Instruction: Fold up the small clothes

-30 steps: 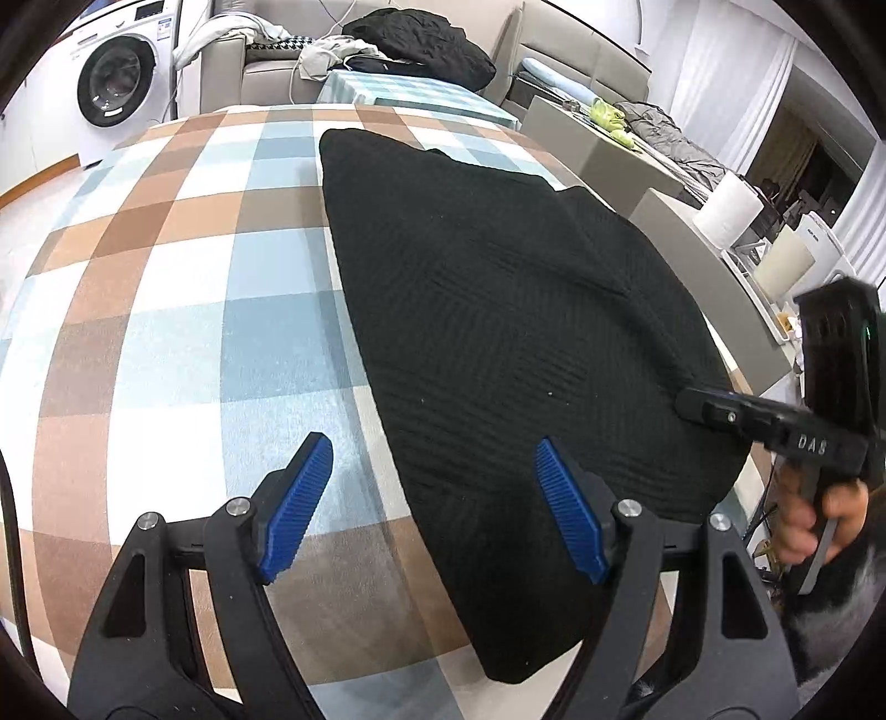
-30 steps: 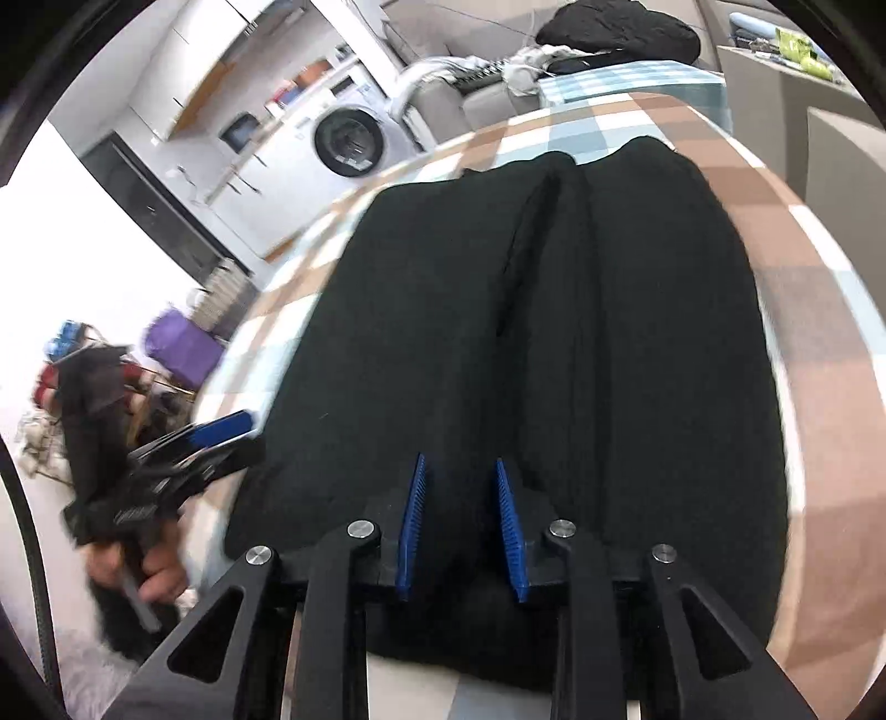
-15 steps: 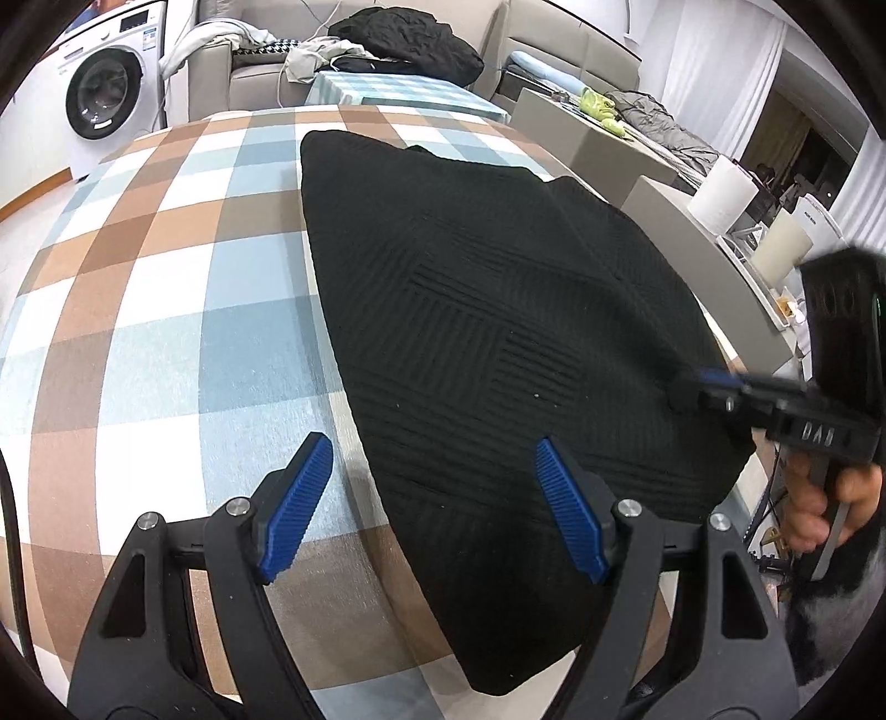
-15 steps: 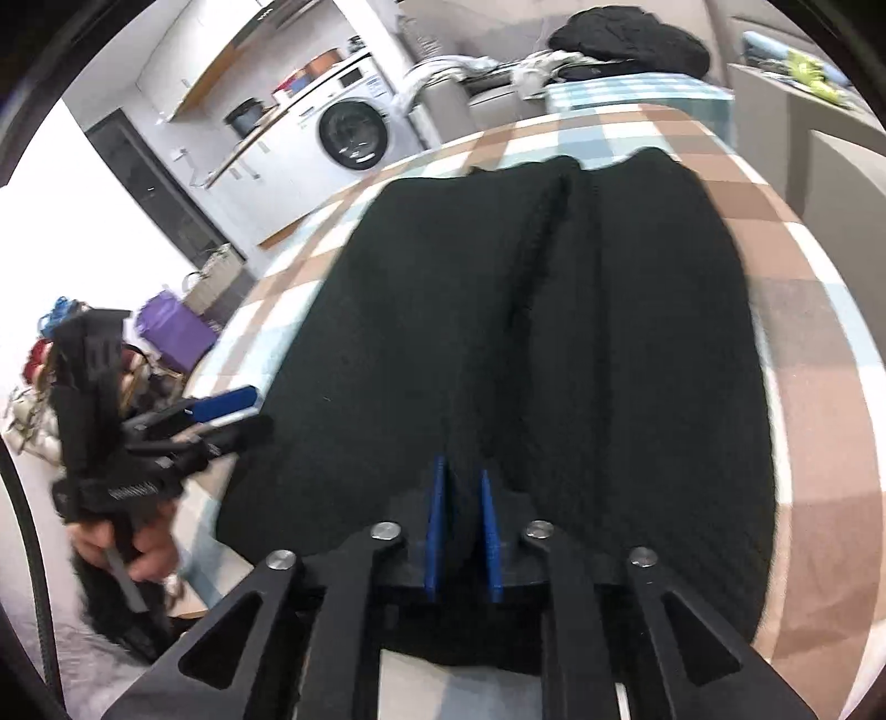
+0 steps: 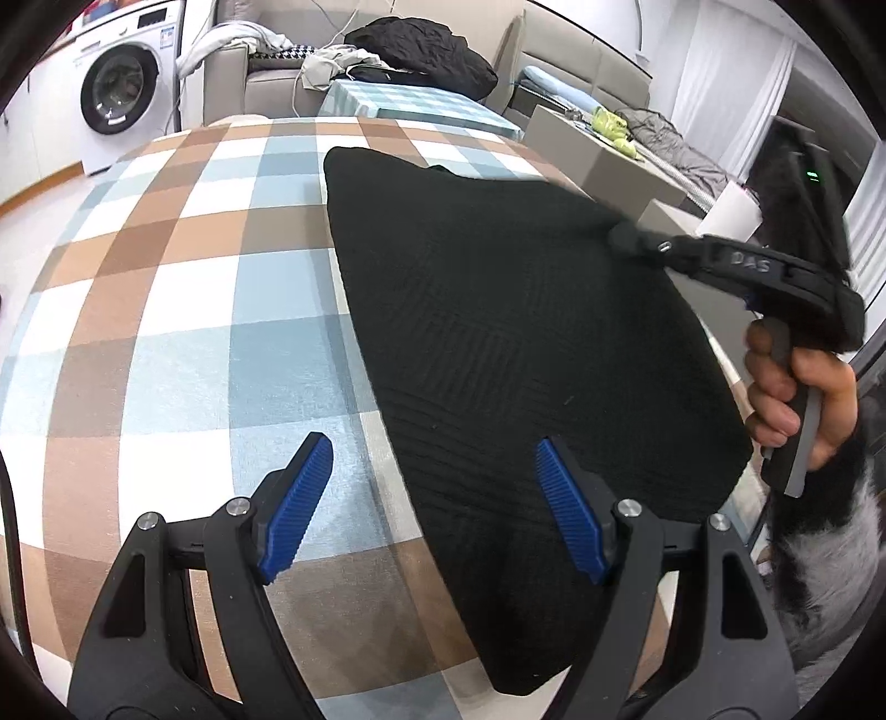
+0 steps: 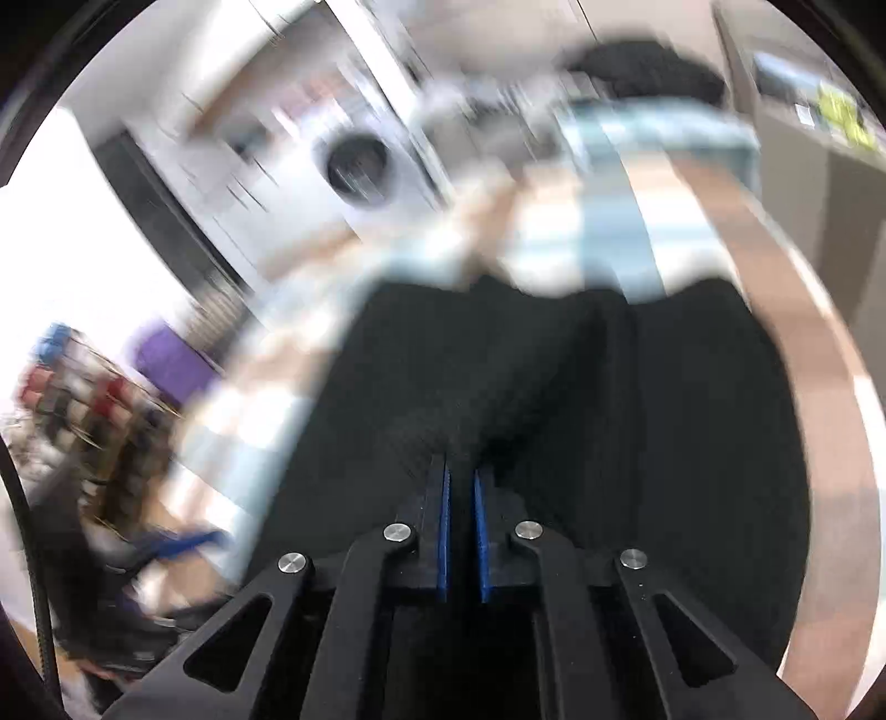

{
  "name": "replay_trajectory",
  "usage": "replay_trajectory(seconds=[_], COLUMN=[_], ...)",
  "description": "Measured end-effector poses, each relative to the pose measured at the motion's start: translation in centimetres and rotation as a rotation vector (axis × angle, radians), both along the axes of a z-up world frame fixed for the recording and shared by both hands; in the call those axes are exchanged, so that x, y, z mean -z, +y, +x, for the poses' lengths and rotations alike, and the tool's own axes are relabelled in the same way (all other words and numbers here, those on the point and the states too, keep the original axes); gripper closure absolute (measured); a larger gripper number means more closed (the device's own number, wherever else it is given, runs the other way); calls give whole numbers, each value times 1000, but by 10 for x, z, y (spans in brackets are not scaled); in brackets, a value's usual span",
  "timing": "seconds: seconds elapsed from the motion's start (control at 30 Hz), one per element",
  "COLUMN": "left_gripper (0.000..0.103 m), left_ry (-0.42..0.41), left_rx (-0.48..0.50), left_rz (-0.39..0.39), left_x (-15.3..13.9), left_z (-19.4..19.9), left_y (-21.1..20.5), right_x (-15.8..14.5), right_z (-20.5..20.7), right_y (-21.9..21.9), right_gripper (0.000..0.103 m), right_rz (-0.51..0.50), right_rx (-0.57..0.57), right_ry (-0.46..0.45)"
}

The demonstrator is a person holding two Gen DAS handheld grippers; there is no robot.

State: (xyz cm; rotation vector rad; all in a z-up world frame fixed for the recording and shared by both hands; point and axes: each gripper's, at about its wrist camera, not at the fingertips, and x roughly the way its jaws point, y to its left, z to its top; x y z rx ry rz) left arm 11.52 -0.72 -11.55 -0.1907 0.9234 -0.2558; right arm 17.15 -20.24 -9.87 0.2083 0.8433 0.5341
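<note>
Left wrist view: black knit garment [image 5: 515, 343] lay on the checked tablecloth [image 5: 166, 310], long axis running away from the camera. Right gripper [image 5: 626, 239], jaws just closed, pinched its right edge; left gripper [image 5: 432, 498] gaped, empty, over the near-left edge.

White washing machine [image 5: 119, 91] far left, beige sofa [image 5: 266, 88] behind, curtained window [image 5: 736, 66] right.

The garment [image 5: 498, 343] is spread on the table [image 5: 166, 332], toward its right side as seen from the left wrist. A sofa [image 5: 266, 88] is set behind the table, with a washing machine [image 5: 116, 94] to its left. A pile of clothes [image 5: 421, 50] is heaped on the sofa. A low cabinet [image 5: 603, 160] is placed right of the table.
</note>
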Motion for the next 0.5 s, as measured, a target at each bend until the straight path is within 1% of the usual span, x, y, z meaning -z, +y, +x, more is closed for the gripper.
replay_trajectory(seconds=[0.03, 0.07, 0.1, 0.13, 0.2, 0.23, 0.37, 0.4, 0.5], left_gripper=[29, 29, 29, 29, 29, 29, 29, 29, 29], left_ry=[0, -4, -7, -11, -9, -4, 20, 29, 36], left_rx=[-4, -5, -2, 7, 17, 24, 47, 51, 60], left_rz=[-3, -3, -3, -1, 22, 33, 38, 34, 25], left_x=[0, -1, -1, -1, 1, 4, 12, 14, 16], left_z=[1, 2, 3, 3, 4, 4, 2, 2, -1], left_y=[0, -1, -2, -4, -10, -12, -19, -21, -23], right_x=[-9, -11, -8, 0, 14, 17, 18, 20, 28], right_z=[-4, -4, 0, 6, 15, 15, 8, 2, -21], right_y=[0, -3, -5, -8, -10, -10, -15, -20, -24], right_gripper=[97, 97, 97, 96, 96, 96, 91, 89, 87], right_rz=[-23, -39, -52, -94, -129, -127, -110, -81, -44], right_rx=[14, 26, 38, 77, 102, 102, 103, 88, 37], right_ry=[-34, -37, -18, 10, 61, 71, 102, 118, 162])
